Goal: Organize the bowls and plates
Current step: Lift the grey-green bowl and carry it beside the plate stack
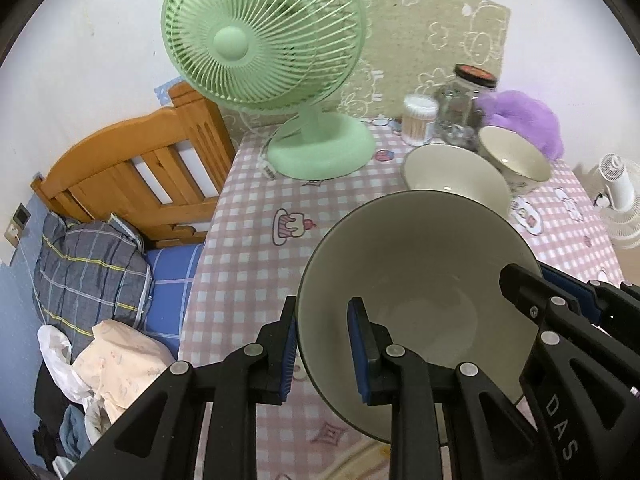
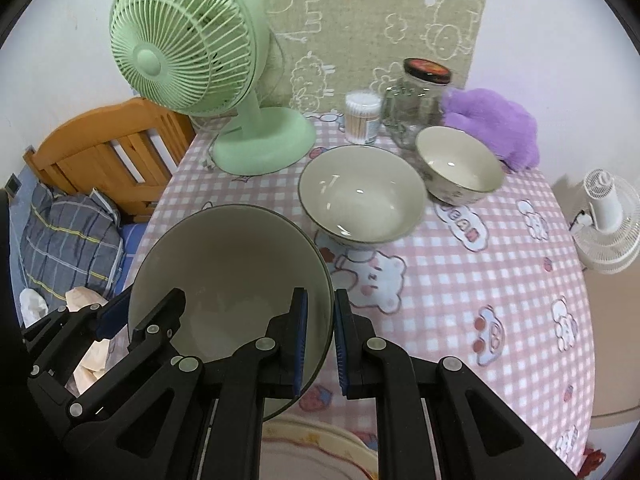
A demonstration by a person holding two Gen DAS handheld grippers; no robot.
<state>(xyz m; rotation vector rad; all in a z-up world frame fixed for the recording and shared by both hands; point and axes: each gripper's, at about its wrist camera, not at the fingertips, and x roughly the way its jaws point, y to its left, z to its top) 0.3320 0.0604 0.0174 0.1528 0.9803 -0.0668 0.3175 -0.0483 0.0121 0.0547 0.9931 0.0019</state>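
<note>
Above table (image 2: 500, 280), left tongs (image 1: 322, 354), right tongs (image 2: 320, 344) clamp bowl (image 2: 228, 272) rim; underside hidden.

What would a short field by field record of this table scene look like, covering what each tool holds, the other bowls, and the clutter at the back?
held item: large bowl, lifted above the tablecloth
left tool: shut on the large bowl's left rim
right tool: shut on the large bowl's right rim
other bowls: medium bowl and small bowl, side by side on the cloth
back of table: green fan, cotton swab tub, glass jar, purple plush
beside table: wooden bed frame
</note>
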